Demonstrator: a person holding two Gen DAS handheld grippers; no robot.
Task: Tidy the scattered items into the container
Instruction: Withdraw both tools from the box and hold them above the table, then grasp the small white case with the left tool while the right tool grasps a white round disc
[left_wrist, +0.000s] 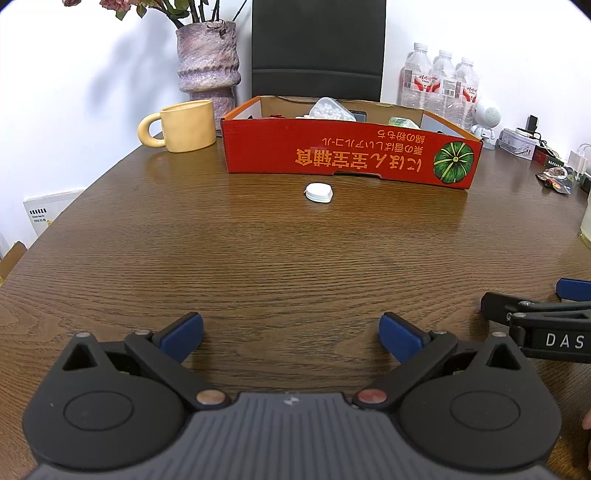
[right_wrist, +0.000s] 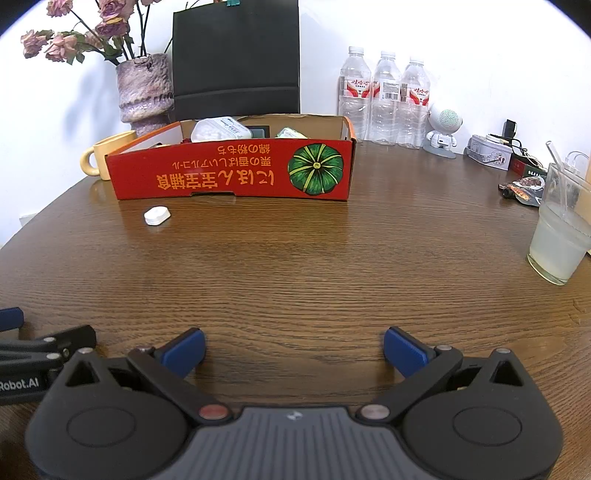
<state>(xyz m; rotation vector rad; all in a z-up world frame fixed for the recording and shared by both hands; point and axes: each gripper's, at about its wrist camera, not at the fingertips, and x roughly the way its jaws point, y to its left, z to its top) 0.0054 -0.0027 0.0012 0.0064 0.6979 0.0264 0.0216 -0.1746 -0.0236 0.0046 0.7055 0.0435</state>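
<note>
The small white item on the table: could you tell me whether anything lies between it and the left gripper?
Nothing visible does. Only bare wooden table lies between the open left gripper and the small white item, which sits just before the red box.

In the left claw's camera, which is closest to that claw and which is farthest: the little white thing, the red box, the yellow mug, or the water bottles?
From the left claw, nearest first:
1. Little white thing, alone on the table, straight ahead.
2. Red box, just behind it.
3. Yellow mug, back left, beside the box's far end.
4. Water bottles, back right, by the wall.
</note>
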